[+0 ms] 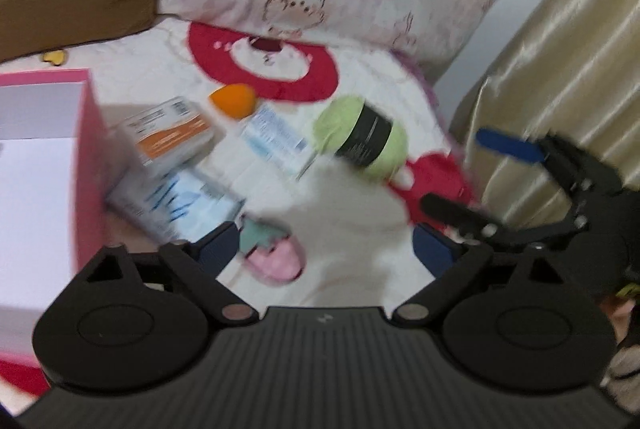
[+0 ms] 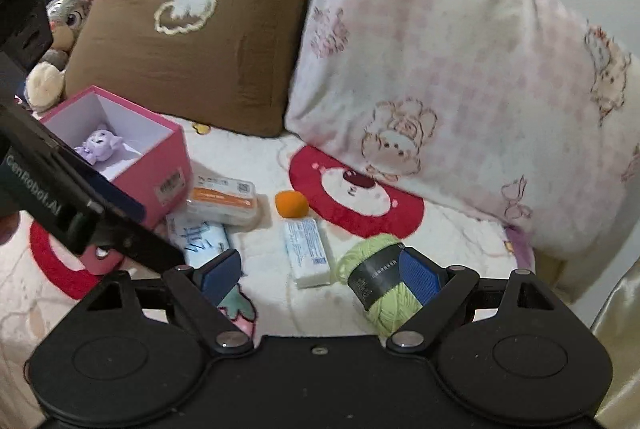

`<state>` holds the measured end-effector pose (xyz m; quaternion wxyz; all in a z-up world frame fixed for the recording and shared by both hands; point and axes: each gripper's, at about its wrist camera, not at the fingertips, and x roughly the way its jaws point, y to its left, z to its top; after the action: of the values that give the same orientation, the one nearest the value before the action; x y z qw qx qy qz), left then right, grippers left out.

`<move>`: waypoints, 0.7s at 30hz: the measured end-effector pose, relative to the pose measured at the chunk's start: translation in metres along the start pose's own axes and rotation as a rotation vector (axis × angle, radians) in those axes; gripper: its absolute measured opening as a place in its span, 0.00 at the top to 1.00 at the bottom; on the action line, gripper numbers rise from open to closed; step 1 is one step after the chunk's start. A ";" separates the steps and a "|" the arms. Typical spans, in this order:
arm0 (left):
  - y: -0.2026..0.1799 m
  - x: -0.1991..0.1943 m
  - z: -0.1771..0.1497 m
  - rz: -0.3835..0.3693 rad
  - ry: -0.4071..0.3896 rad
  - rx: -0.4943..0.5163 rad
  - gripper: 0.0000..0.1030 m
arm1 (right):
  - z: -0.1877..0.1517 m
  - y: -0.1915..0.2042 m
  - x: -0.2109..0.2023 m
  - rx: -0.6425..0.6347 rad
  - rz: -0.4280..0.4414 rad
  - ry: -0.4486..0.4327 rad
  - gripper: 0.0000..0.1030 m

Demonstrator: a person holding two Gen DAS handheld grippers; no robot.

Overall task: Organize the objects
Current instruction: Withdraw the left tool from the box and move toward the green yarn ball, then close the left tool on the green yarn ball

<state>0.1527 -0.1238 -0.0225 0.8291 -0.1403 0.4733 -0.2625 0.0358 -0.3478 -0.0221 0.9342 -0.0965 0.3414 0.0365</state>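
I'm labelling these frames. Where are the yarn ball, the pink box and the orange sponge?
yarn ball (image 2: 390, 305): right wrist view, on its green wool.
pink box (image 2: 160, 165): right wrist view, on its outer side wall.
orange sponge (image 2: 291, 203): right wrist view, on its middle.

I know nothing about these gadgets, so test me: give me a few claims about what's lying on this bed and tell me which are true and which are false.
1. A small purple plush toy lies inside the open pink cardboard box. True.
2. The ball of light green yarn with a black paper band sits inside that box. False: it lies on the white bedspread, outside the box.
3. The orange egg-shaped sponge lies near the red bear-face patch. True.
4. The right gripper is clamped on the yarn. False: its fingers are spread wide and hold nothing.
5. The brown pillow with a white cloud design lies flat under the box. False: it leans up behind the box.
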 end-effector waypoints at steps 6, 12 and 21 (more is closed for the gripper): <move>-0.008 0.038 0.017 -0.040 -0.028 0.006 0.15 | -0.011 -0.021 0.029 0.016 0.024 0.027 0.15; -0.003 0.077 0.029 -0.038 -0.027 -0.055 0.15 | -0.025 -0.044 0.062 0.006 0.024 0.038 0.15; -0.008 0.133 0.037 -0.064 -0.005 -0.117 0.19 | -0.038 -0.065 0.101 -0.049 0.000 0.075 0.16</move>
<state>0.2372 -0.2068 -0.0945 0.8118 -0.2041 0.4810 -0.2607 0.0976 -0.4192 -0.1051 0.9181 -0.1209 0.3753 0.0412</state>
